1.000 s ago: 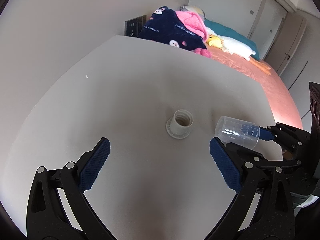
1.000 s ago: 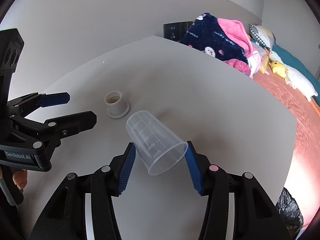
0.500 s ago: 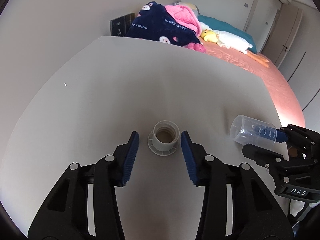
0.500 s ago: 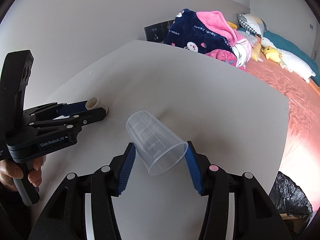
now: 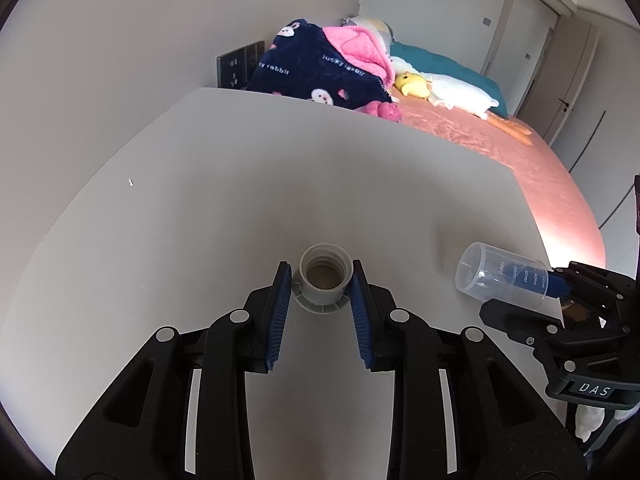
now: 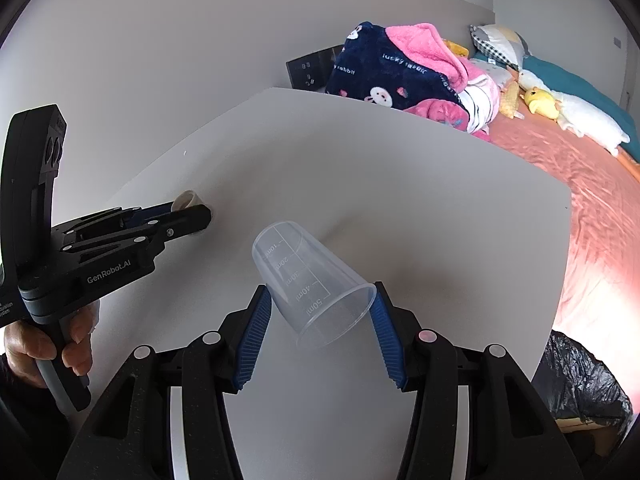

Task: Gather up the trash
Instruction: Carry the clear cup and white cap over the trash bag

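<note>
The left hand-held gripper (image 5: 320, 280) sits low and level over the grey bench (image 5: 240, 200), its blue fingers (image 5: 280, 308) clenched on the sides of a small grey bottle cap (image 5: 326, 280) that stands mouth-up on the bench. Off to its right, the right hand-held gripper (image 6: 320, 312) hovers above the bench, grasping a clear measuring cup (image 6: 312, 280) by the rim, tilted with its base pointing forward and up.
</note>
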`<state>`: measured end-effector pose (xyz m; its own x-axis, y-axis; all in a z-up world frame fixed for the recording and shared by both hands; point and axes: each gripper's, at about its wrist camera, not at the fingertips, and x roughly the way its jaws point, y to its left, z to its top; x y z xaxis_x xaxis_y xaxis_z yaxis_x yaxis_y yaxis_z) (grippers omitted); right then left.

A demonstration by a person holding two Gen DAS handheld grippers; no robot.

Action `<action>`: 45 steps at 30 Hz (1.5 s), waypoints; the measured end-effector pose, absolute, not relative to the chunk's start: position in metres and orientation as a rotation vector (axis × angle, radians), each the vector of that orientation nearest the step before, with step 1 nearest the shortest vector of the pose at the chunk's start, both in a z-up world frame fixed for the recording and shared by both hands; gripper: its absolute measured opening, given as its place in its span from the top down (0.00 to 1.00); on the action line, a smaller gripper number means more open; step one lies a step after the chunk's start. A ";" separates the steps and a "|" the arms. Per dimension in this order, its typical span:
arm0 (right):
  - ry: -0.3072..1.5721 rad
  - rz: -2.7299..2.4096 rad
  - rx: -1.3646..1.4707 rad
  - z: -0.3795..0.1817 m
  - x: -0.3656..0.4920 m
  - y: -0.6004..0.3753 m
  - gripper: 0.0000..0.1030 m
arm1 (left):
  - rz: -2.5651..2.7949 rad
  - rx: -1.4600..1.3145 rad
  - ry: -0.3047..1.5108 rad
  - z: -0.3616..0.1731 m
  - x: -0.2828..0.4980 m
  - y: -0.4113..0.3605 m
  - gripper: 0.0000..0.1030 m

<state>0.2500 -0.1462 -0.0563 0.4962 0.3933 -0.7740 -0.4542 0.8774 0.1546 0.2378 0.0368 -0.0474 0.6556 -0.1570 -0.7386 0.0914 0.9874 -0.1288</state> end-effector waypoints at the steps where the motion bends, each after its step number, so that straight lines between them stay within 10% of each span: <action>1: 0.914 0.513 -0.069 -0.054 0.248 -0.148 0.49 | -0.145 -0.083 0.842 -0.046 0.236 0.035 0.72; 45: 0.801 0.354 0.067 0.004 0.136 -0.298 0.49 | -0.401 -0.002 0.776 0.015 0.153 -0.121 0.72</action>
<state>0.1364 -0.2982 0.0044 0.6406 0.3350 -0.6910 -0.2848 0.9393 0.1914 0.1532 -0.1205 0.0153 0.6423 -0.3527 -0.6805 0.3513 0.9246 -0.1477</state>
